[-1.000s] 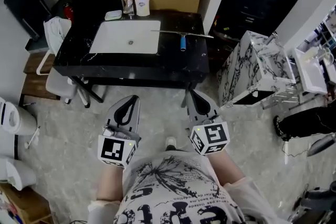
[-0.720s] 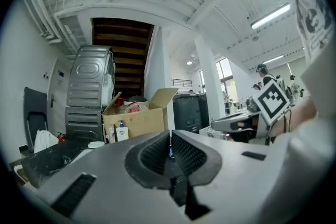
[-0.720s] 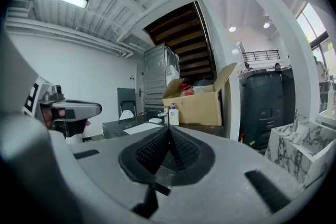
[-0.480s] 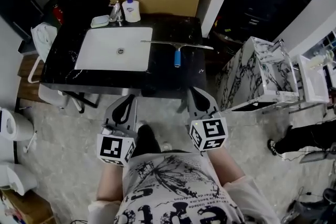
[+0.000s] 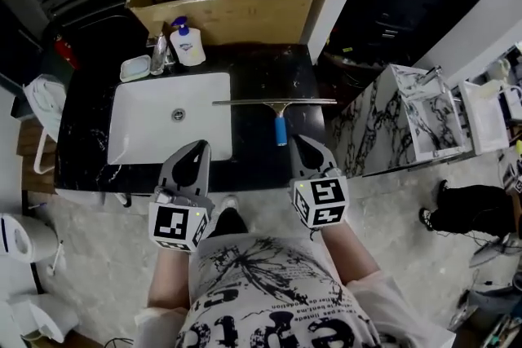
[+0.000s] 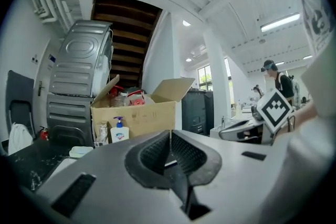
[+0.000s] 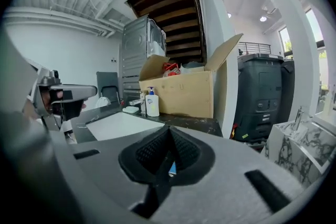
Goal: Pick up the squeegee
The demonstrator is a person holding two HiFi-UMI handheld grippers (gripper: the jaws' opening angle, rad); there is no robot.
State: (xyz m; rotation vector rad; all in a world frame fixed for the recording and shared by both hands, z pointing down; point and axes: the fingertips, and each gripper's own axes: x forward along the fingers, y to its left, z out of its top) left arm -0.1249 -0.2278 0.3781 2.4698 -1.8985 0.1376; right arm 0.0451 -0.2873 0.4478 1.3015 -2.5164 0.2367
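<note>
Since the squeegee lay handle toward us, we held the right gripper, pressed shut like the left gripper, nearest it.

Right tool closed, empty — squeegee handle beyond

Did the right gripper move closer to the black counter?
Yes. The right gripper was back over the floor; now its tip overlaps the black counter's front edge, just short of the squeegee's blue handle.
</note>
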